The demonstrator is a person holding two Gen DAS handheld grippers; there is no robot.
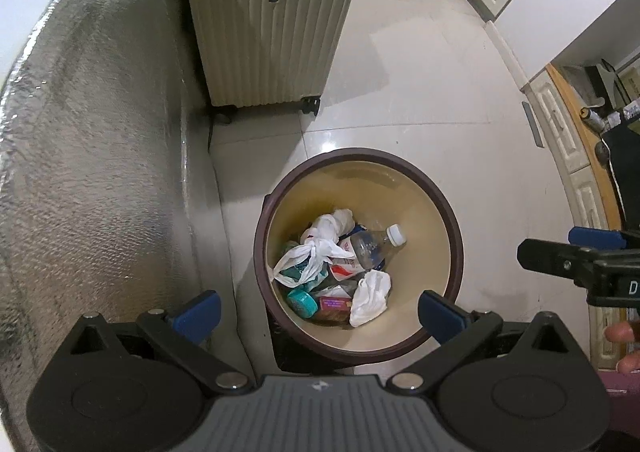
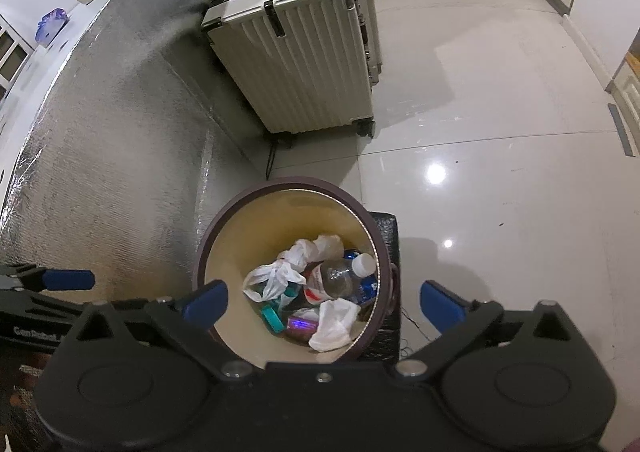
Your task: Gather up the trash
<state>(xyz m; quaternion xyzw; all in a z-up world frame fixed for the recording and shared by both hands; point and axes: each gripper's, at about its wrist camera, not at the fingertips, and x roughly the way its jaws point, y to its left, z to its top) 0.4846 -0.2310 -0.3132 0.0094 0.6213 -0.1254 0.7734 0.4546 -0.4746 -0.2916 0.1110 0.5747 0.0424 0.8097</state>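
Observation:
A round bin with a dark brown rim and cream inside stands on the tiled floor. In it lie a clear plastic bottle, a knotted white plastic bag, a crumpled white tissue, a teal lid and other scraps. My left gripper hangs open above the bin's near edge, holding nothing. My right gripper is open over the same bin and also holds nothing; the tissue and bottle lie below it. Each gripper shows at the edge of the other's view.
A cream ribbed suitcase stands upright behind the bin. A silver foil-covered counter side runs along the left. A black box with a thin cable sits against the bin. Cream cabinets line the right, and a person's fingers show there.

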